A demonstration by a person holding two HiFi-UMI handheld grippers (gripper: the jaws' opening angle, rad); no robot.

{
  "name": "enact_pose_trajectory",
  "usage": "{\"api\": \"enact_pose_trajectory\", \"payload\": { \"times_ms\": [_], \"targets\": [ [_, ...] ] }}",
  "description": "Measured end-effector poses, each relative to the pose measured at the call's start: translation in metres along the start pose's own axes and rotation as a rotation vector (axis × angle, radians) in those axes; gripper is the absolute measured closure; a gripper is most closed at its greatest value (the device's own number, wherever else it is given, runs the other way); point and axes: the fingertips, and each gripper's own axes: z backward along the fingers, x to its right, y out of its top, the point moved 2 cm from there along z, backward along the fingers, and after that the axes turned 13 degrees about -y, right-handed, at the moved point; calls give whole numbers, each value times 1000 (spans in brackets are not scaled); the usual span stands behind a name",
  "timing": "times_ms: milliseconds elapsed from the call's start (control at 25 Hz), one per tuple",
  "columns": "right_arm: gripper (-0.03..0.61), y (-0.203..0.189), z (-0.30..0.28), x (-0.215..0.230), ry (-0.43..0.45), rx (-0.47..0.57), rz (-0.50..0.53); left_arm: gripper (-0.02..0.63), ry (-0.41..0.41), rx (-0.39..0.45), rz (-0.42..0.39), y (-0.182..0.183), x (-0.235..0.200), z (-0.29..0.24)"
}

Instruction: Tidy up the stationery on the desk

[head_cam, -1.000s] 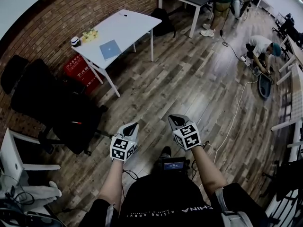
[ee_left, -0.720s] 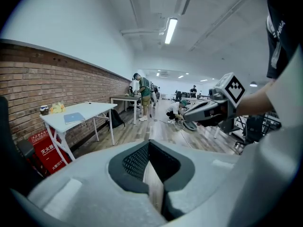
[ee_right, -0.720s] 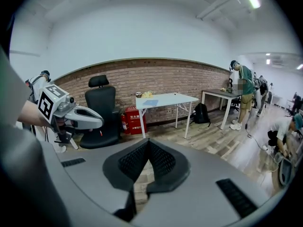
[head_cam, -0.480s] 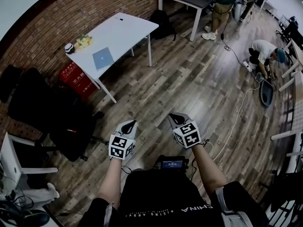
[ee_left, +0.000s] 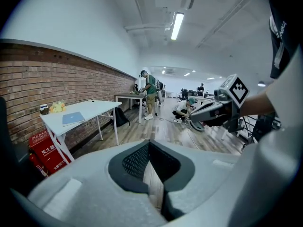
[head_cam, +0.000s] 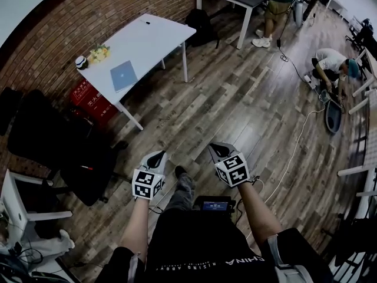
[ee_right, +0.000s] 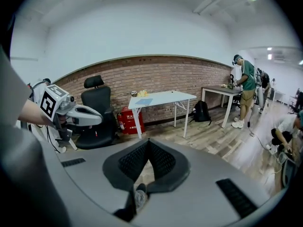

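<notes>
Jaws closed on nothing, the left gripper (head_cam: 158,155) and right gripper (head_cam: 217,148) hang side by side over the wood floor (head_cam: 235,99). Well apart from the 2, a blue notebook (head_cam: 123,75) lies on the white desk (head_cam: 150,37) by the brick wall (head_cam: 88,10).

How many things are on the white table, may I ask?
4: a cup at the left corner, a yellow bunch beside it, a blue notebook mid-table, a small dark item at the far end. Smaller ones may escape view.
</notes>
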Motion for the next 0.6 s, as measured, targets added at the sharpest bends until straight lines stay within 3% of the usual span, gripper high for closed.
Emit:
{"api": "enact_pose_trajectory", "payload": {
  "times_ms": [280, 600],
  "targets": [
    [570, 24, -45, 33, -28, -19, 19, 607, -10, 25, 25, 17, -51, -47],
    [569, 96, -127, 67, -41, -24, 72, 607, -11, 59, 48, 53, -136, -97]
  ]
}}
